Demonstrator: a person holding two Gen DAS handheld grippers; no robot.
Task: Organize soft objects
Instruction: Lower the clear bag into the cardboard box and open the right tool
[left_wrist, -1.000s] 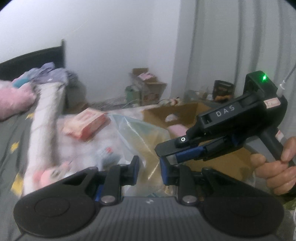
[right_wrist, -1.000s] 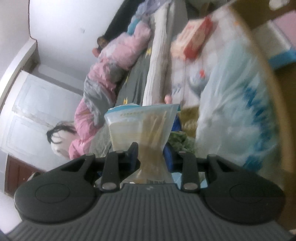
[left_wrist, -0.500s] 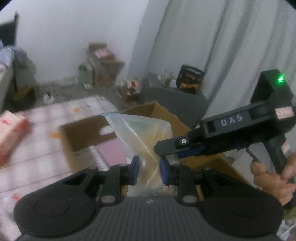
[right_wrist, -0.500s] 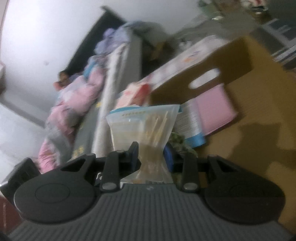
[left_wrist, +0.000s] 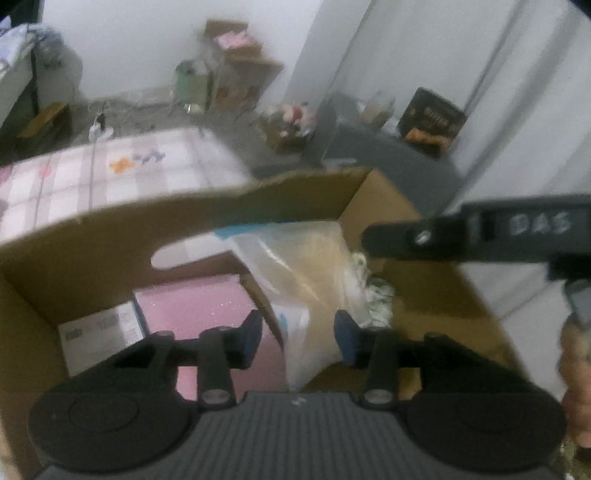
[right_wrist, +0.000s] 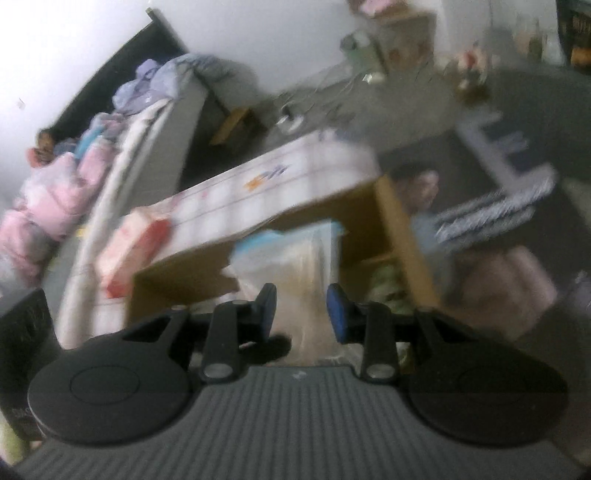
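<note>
A clear zip bag (left_wrist: 314, 273) with a blue seal strip and pale beige contents stands inside an open cardboard box (left_wrist: 110, 236). My left gripper (left_wrist: 297, 338) is open just above it, apart from the bag. My right gripper (right_wrist: 301, 312) is open too, with the same bag (right_wrist: 295, 266) loose between its jaws; its black body (left_wrist: 480, 236) reaches in from the right in the left wrist view. A pink flat pack (left_wrist: 207, 310) and a green patterned soft item (right_wrist: 388, 284) lie in the box.
The box (right_wrist: 184, 273) sits on the floor beside a white checked quilt (right_wrist: 258, 192) with a pink packet (right_wrist: 129, 251) on it. A bed with pink bedding (right_wrist: 55, 199) is at the left. Grey furniture (left_wrist: 388, 155) and small boxes (left_wrist: 236, 59) stand behind.
Both grippers carried the bag over the box, lowered it in and opened. The bag now rests in the box, released.
</note>
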